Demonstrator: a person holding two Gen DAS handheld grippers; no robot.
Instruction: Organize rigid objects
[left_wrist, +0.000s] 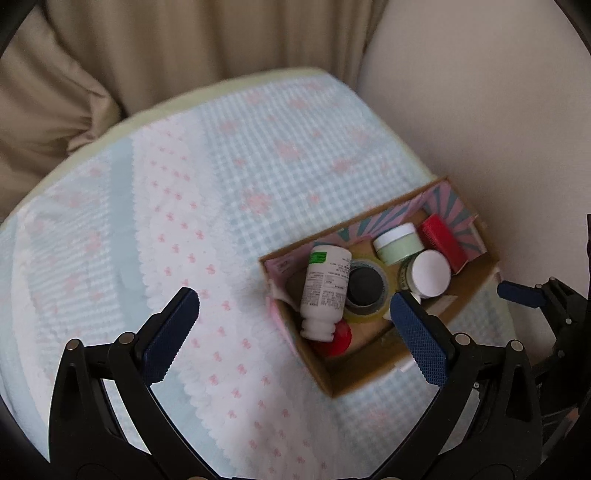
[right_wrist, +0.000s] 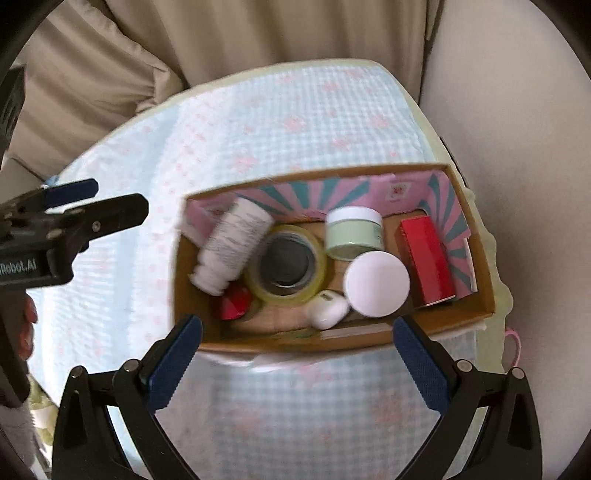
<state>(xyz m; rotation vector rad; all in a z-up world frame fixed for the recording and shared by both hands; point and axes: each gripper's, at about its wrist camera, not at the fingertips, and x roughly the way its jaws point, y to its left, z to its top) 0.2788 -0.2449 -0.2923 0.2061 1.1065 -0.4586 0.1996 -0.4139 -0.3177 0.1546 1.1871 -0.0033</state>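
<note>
A cardboard box (left_wrist: 369, 373) (right_wrist: 476, 258) with a pink and teal lining holds a lying white bottle (left_wrist: 325, 288) (right_wrist: 232, 247), a tape roll (left_wrist: 369, 291) (right_wrist: 286, 262), a red cap (left_wrist: 338, 338) (right_wrist: 234, 302), a green jar (left_wrist: 399, 243) (right_wrist: 352, 232), a white-lidded jar (left_wrist: 430, 273) (right_wrist: 376, 284), a red block (left_wrist: 443, 240) (right_wrist: 428, 258) and a small white case (right_wrist: 327, 308). My left gripper (left_wrist: 295, 321) is open and empty, left of and above the box. My right gripper (right_wrist: 295, 350) is open and empty over the box's near wall.
The box sits on a round surface with a blue checked and pink-patterned cloth (left_wrist: 221, 184) (right_wrist: 295, 122). Beige cushions (left_wrist: 184, 44) and a cream backrest (left_wrist: 480, 92) surround it. The left gripper also shows at the left in the right wrist view (right_wrist: 74, 218).
</note>
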